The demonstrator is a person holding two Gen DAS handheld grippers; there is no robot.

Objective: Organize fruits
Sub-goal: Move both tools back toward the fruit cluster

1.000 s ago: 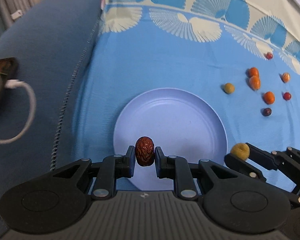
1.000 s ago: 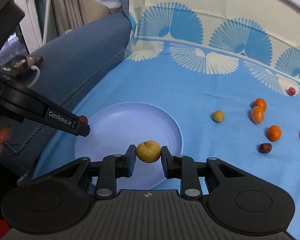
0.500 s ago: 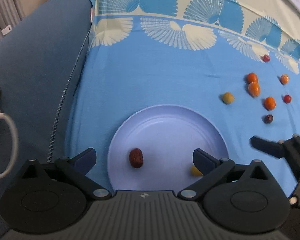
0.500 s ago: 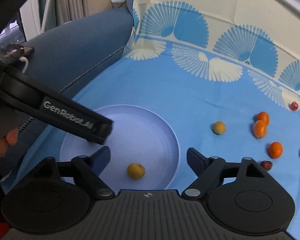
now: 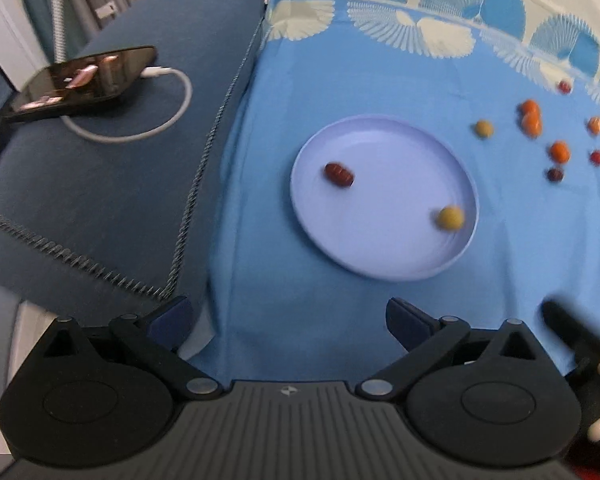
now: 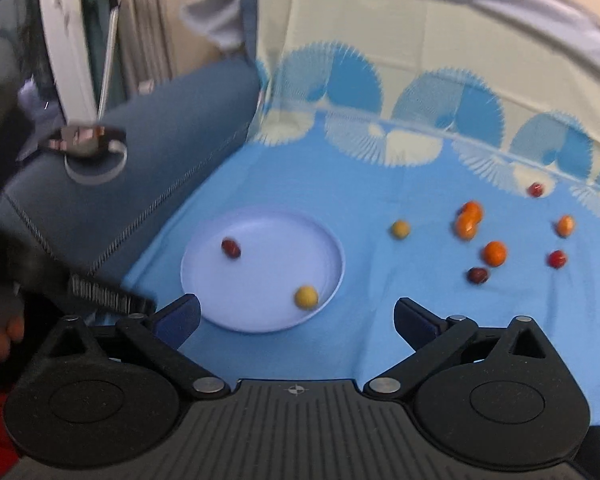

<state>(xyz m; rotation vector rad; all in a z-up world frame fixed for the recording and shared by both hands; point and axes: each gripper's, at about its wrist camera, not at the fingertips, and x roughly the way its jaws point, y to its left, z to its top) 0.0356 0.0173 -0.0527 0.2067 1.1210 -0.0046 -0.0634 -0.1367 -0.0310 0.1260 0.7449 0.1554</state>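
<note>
Two fruits lie on the round pale purple plate (image 5: 384, 264). One is a dark red wrinkly date (image 5: 339, 174) near the plate's far left edge. The other is a small yellow-green round fruit (image 5: 450, 218) near the plate's right edge. They lie well apart and look a bit blurry.

More fruits lie loose on the blue cloth (image 5: 340, 80), off to the right of the plate. One yellow-green fruit (image 6: 400, 228) lies closest to the plate. Past it lie two orange fruits touching each other (image 6: 468, 220), two more orange ones (image 6: 494, 253) apart, a dark brown one (image 6: 477, 275), and two small red ones (image 6: 556, 258).

The cloth has pale fan shapes along its far edge. On its left side sits a dark blue cushion (image 5: 120, 184) with a stitched seam. A black phone (image 5: 84, 82) lies on the cushion with a white cable (image 5: 168, 120) plugged in.

The left gripper (image 5: 290, 314) hangs over the cloth's near edge, back from the plate. Its jaws have just been opening and now stand spread wide with nothing between them. The right gripper (image 6: 298, 314) is spread wide too, its jaws just opened and bare, with the plate's near edge ahead of them. Nothing stands between the grippers and the fruits.
</note>
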